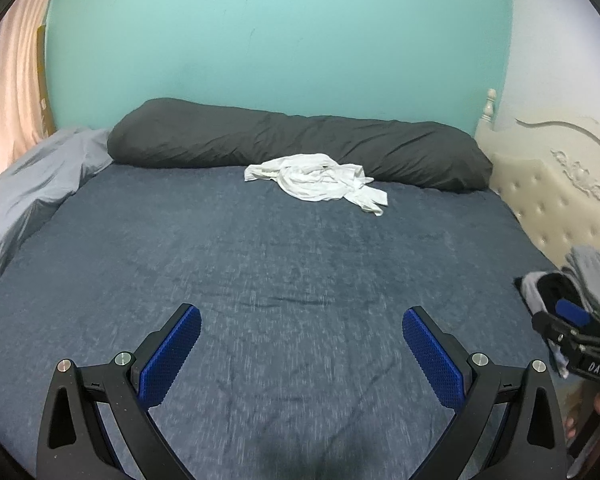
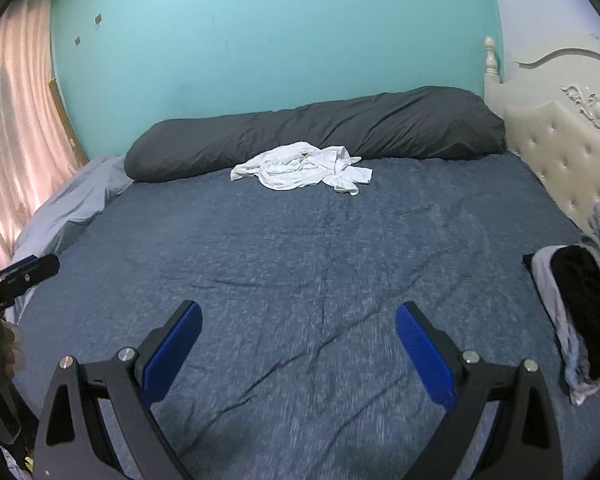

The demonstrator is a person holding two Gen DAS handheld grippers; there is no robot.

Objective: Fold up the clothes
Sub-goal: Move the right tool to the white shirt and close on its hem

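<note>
My left gripper (image 1: 302,344) hangs over the bed (image 1: 280,280), fingers (image 1: 172,354) spread wide apart, nothing btwn them. Right gripper (image 2: 298,346) same: fingers (image 2: 424,354) wide apart, empty, above bare blue sheet. The white garment (image 1: 320,180) lies crumpled at the far side of the bed, touching the long dark pillow (image 1: 292,140), well apart from both grippers. Can't tell what kind of garment it is; too bunched up. By the cream headboard (image 2: 560,152), at the bed's right edge, sits a stack of grey & black clothes (image 2: 580,312), partly cut off by the frame. In left wrist view my right gripper covers part of that stack. Light grey bedding (image 1: 40,184) is heaped at the bed's left side, its edge cut off. Sheet near the fingers is motion-blurred.
</note>
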